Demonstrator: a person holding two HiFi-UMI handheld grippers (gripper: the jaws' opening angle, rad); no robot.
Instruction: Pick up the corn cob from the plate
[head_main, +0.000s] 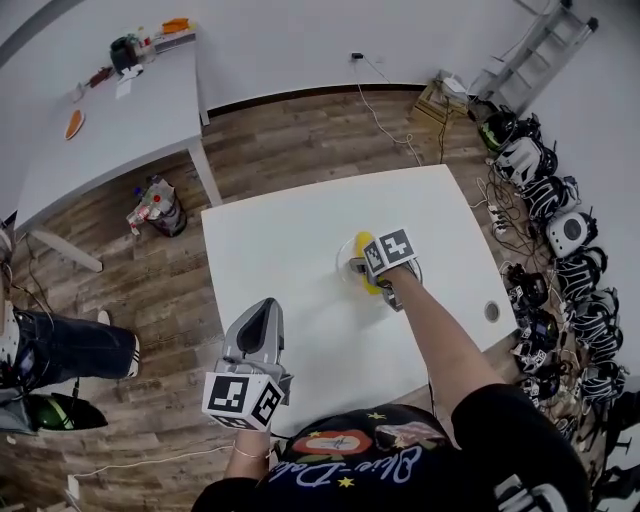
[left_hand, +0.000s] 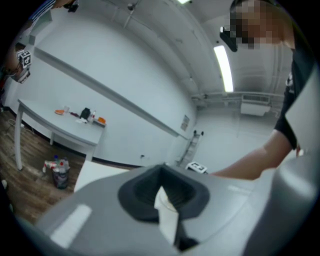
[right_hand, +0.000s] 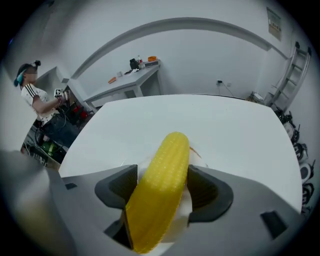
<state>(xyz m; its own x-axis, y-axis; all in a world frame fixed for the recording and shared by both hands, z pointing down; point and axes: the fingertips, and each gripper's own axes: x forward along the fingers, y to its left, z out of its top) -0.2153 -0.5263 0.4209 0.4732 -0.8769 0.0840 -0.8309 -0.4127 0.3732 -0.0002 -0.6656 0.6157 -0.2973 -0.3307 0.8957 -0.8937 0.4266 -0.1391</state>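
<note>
A yellow corn cob (head_main: 364, 258) lies on a white plate (head_main: 346, 268) near the middle of the white table (head_main: 290, 260). My right gripper (head_main: 372, 276) points steeply down over it. In the right gripper view the corn cob (right_hand: 162, 185) runs lengthwise between the two wide-spread dark pads (right_hand: 117, 187), and the plate (right_hand: 186, 202) shows white beneath it. That right gripper (right_hand: 162, 189) is open around the cob. My left gripper (head_main: 262, 315) hovers level over the table's near left edge, away from the plate. Its jaws (left_hand: 162, 192) stand together, holding nothing.
A second white table (head_main: 110, 120) with small items stands at the far left. A bag of bottles (head_main: 155, 207) sits on the wooden floor beside it. Headsets (head_main: 560, 260) line the right wall, with a ladder (head_main: 540, 50) behind. A person (head_main: 60, 350) stands at the left.
</note>
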